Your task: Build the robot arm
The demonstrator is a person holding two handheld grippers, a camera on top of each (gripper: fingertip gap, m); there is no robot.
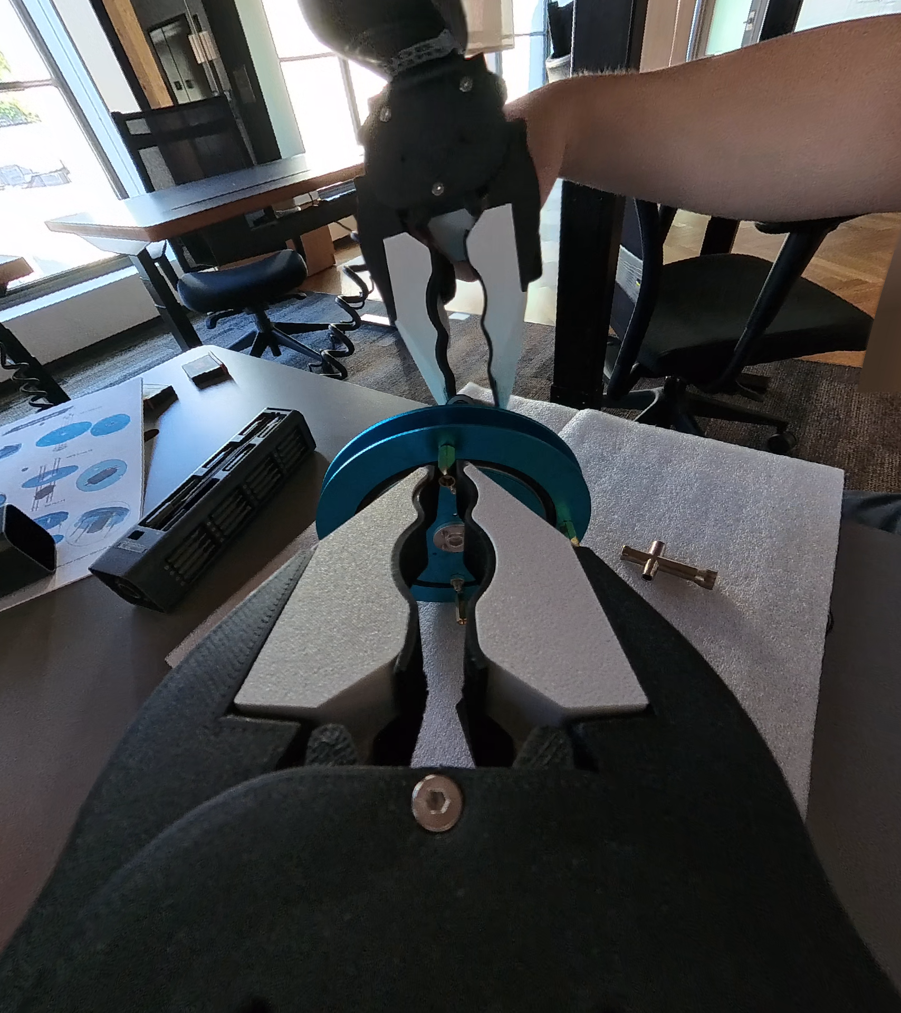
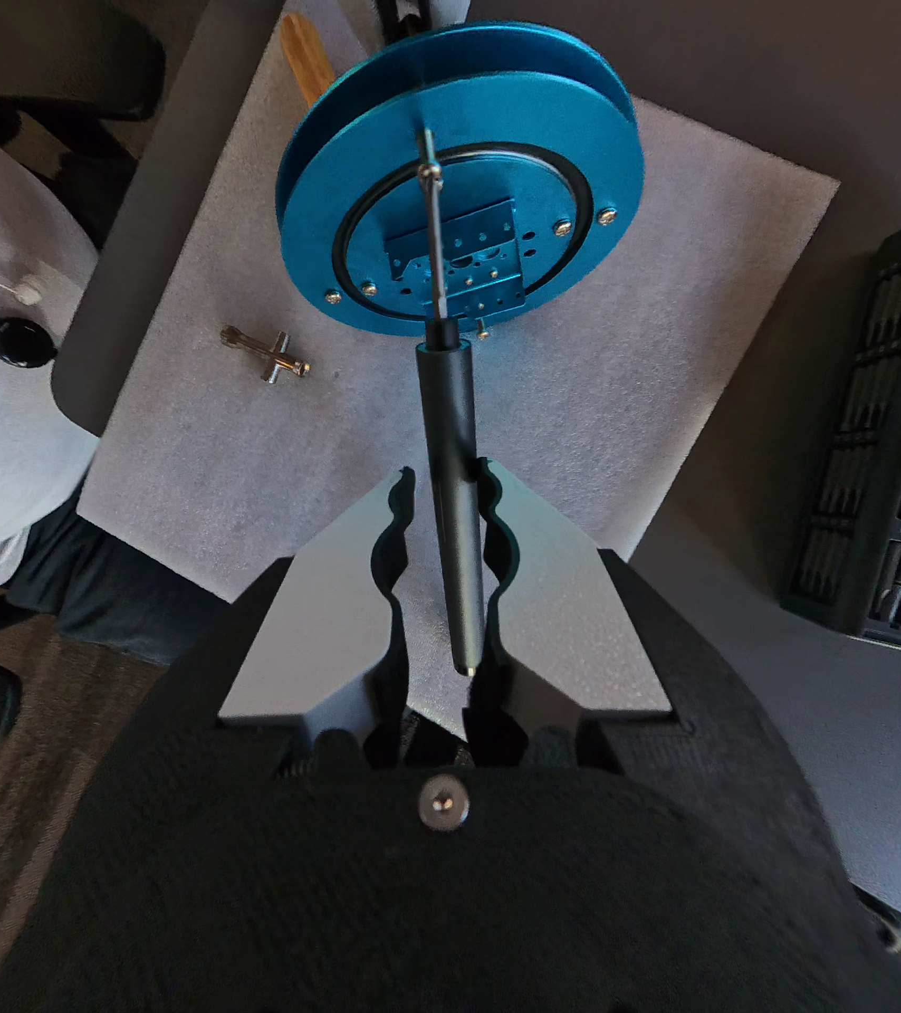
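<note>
Right tool (image 2: 445, 553) gripped a grey screwdriver (image 2: 451, 493), its bit on the blue disc assembly (image 2: 492, 137) ahead. Left tool (image 1: 451, 493) clamped that disc's edge above white foam (image 1: 711, 493); a cross wrench (image 1: 668, 563) lay right.

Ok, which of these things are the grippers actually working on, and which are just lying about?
In use: blue disc assembly, gripped by left gripper; precision screwdriver, in right gripper, bit on the assembly; foam sheet beneath.
Lying about: cross wrench on the foam; screwdriver bit case; illustrated sheet; small black box.
</note>
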